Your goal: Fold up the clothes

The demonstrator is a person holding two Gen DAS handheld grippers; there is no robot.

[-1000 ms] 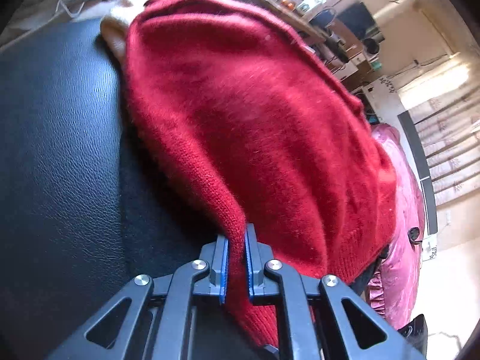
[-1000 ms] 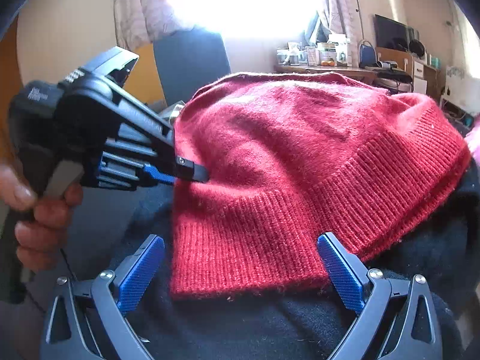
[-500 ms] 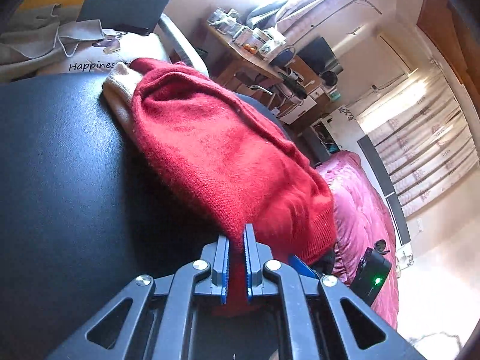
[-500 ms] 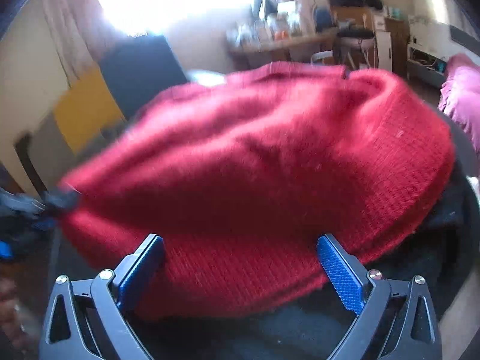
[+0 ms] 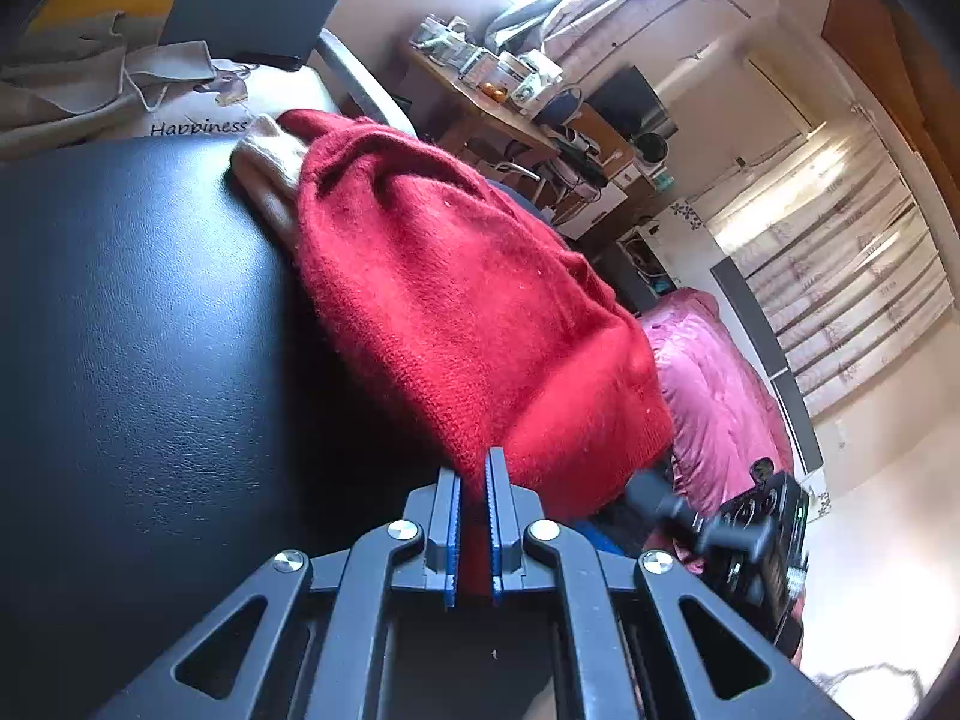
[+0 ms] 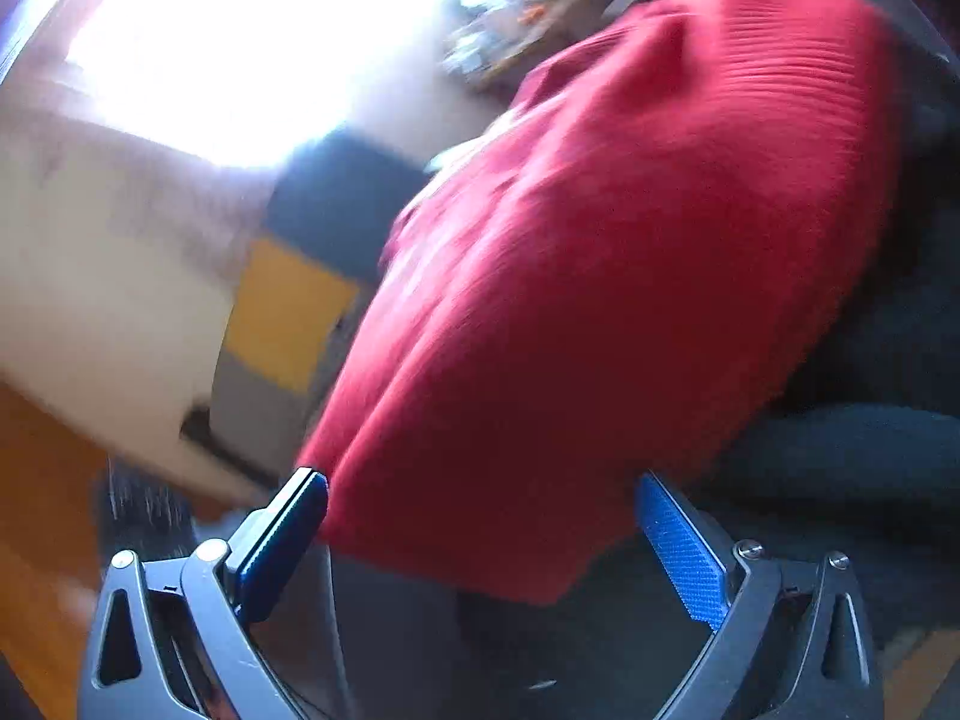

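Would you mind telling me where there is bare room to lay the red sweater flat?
The black surface left of the red sweater is bare up to the beige cloth. Right of the sweater it is crowded by the pink bedding.

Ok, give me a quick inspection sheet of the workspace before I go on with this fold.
Surface: black leather-look surface, bare on the near side.
Job's things: red knit sweater bunched in a mound; a dark garment lies under its hem.
Clutter: cream knit item tucked at the sweater's far end; beige cloth behind the surface.
Grippers: left gripper shut on the sweater's edge; right gripper open, hem between its fingers, view blurred.
Cables: nothing seen on the surface.
Surroundings: cluttered wooden desk, pink bedding, curtained window.
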